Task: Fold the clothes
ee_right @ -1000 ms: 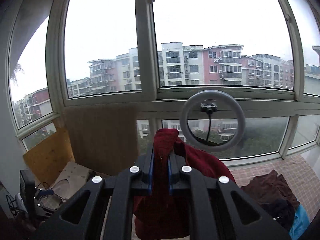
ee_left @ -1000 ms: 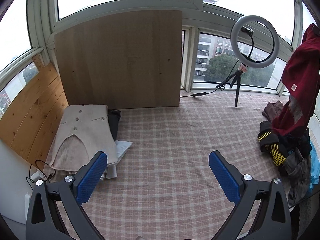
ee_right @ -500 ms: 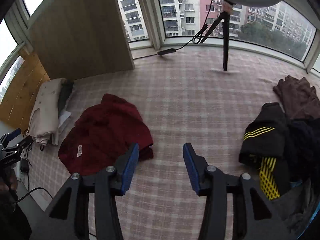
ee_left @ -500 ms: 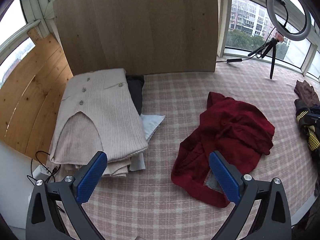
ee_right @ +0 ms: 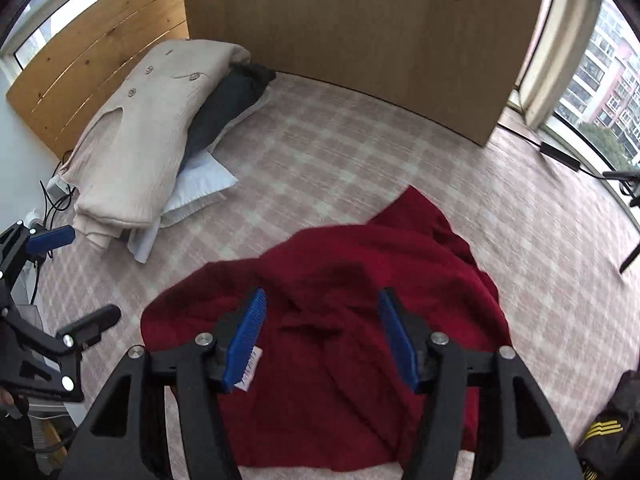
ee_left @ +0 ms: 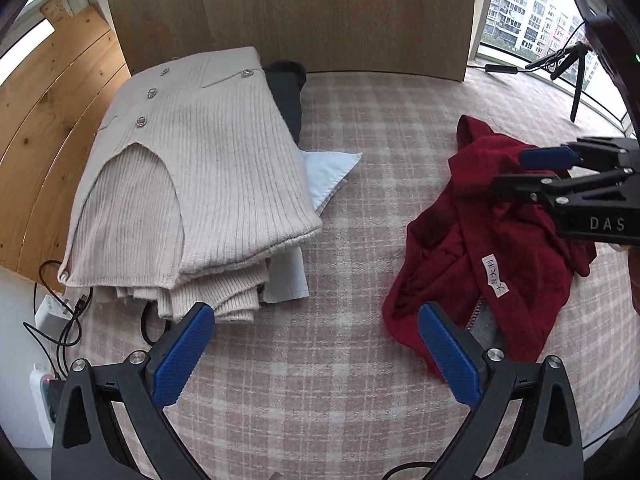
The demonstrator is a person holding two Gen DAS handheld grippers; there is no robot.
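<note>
While both claws gape, right claw (ee_right: 322, 336) opening, the red garment (ee_left: 492, 248) lies crumpled (no clear axis)

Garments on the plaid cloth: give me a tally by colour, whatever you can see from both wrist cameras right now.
Beige: 1, ribbed knit topping the folded stack
Dark: 1, folded piece under it
Pale blue-white: 1, folded piece lower in the stack
Red: 1, crumpled jacket lying loose
Black with yellow stripes: 1, at the frame edge
Total: 5
</note>
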